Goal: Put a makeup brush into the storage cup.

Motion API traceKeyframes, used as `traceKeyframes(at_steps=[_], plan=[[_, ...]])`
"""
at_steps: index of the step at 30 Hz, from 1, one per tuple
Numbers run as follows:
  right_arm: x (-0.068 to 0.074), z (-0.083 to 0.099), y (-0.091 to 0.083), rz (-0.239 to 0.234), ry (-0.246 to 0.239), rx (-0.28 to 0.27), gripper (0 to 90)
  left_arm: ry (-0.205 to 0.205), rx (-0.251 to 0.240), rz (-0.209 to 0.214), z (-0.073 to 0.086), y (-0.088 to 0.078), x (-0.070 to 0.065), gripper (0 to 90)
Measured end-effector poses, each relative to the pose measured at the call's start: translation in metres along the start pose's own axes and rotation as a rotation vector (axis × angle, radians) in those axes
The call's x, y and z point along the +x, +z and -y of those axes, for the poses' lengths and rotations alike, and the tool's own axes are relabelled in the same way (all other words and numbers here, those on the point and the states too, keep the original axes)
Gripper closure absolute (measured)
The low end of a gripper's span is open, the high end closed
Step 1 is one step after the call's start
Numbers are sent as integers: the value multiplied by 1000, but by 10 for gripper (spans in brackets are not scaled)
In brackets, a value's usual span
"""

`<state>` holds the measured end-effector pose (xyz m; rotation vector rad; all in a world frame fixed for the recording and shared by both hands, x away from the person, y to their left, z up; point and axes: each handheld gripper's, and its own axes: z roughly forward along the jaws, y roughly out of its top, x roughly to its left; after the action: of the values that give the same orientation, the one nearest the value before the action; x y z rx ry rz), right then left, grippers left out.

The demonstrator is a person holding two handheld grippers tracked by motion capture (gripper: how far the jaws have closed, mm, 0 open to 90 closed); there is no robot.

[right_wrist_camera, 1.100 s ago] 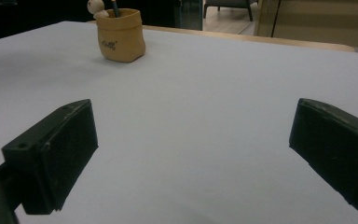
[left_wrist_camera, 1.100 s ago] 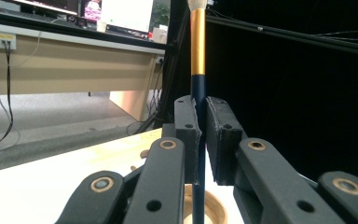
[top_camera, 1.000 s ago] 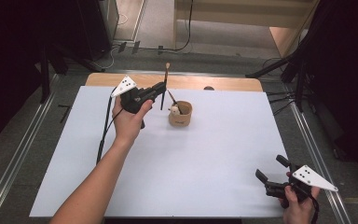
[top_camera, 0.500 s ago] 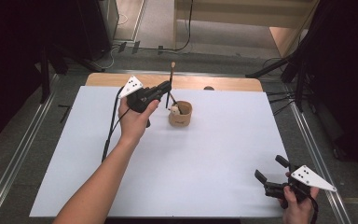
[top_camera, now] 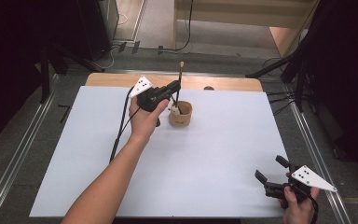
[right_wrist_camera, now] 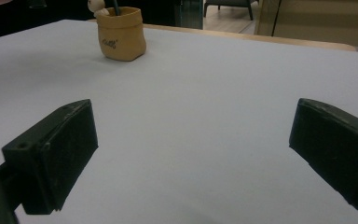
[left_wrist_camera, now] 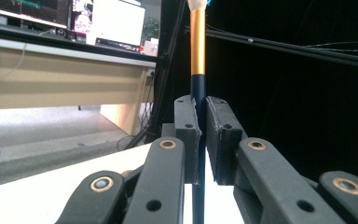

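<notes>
A small tan pot (top_camera: 180, 114) (right_wrist_camera: 121, 33) stands on the white table top, back of centre. My left gripper (top_camera: 174, 87) (left_wrist_camera: 202, 135) is shut on a dark blue brush (top_camera: 179, 88) (left_wrist_camera: 198, 79) with a gold band and pale tip, held upright with its lower end in the pot. A pale round-headed item (top_camera: 173, 111) (right_wrist_camera: 94, 5) also sits in the pot. My right gripper (top_camera: 274, 173) (right_wrist_camera: 191, 154) hangs open over the table's front right corner, nothing between its jaws.
The white sheet (top_camera: 205, 177) covers most of the wooden table (top_camera: 223, 83), whose far edge shows bare. Metal rails (top_camera: 23, 154) run along both sides on the floor. Dark stands and cables (top_camera: 303, 70) crowd the right and back.
The left gripper has shifted right with the brush, bringing it upright over the pot. The right gripper has stayed in place, open.
</notes>
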<state>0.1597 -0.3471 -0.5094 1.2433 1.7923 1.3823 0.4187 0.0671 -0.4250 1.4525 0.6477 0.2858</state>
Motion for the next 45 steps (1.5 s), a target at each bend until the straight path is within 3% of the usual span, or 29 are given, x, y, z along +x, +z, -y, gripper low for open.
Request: traceKeyframes(at_steps=[8, 14, 20, 23, 27, 36, 45], plan=[[0, 0, 0, 0, 1, 0, 16, -2, -35, -16, 10, 9, -9, 842], [-1, 0, 0, -1, 3, -3, 16, 39, -39, -32, 20, 17, -20, 842], [-1, 0, -1, -1, 1, -4, 16, 111, -35, -91, 27, 21, -26, 842], [-1, 0, -1, -1, 1, -5, 16, 125, -48, -110, 27, 22, -29, 842], [-2, 0, -1, -1, 2, -4, 15, 121, -44, -128, 30, 23, -23, 842], [-2, 1, 1, -3, 1, 0, 16, 63, -33, -134, 36, 23, -4, 841], [-2, 1, 1, -4, 3, 3, 16, 57, -39, -132, 39, 20, 7, 841]])
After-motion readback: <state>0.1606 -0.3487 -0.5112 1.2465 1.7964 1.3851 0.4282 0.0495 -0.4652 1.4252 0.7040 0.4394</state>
